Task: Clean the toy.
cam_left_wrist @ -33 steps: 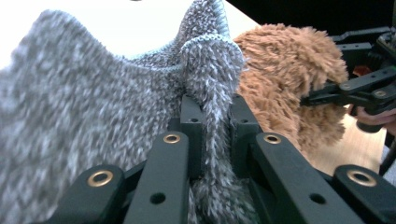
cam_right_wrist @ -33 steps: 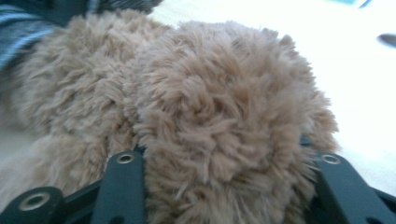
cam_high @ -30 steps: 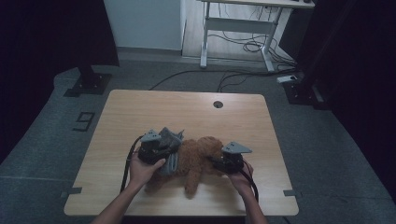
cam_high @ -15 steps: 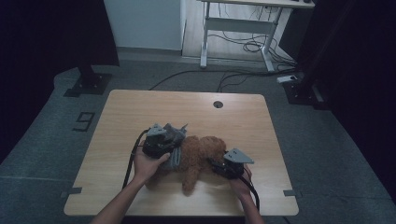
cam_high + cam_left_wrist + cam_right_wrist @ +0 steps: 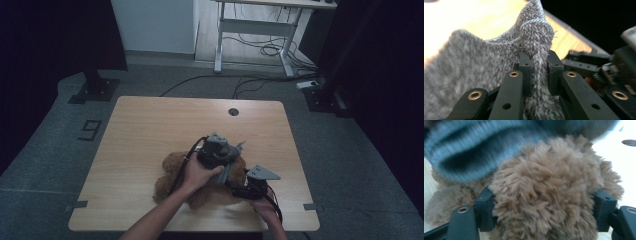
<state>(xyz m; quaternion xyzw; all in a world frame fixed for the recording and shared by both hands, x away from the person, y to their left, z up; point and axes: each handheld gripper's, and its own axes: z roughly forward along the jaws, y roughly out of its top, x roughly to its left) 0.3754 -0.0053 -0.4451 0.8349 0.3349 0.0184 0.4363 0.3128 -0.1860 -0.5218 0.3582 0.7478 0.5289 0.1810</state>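
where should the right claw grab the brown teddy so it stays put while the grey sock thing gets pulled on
Grip the brown teddy across its rounded fluffy head, coming in level from the table's near right edge. The right claw already straddles that bulge, its jaws just opened wide. The head is the bulkiest part, and it faces the mouth of the grey knit, which the left claw pinches by its rim.

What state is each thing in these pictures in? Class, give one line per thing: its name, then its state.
Left gripper: shut on the grey sock.
Grey sock: pinched at its cuff edge, lifted off the table.
Right gripper: jaws have just been opening, brown plush toy between them.
Brown plush toy: lying on the table.
Table: bearing the toy.
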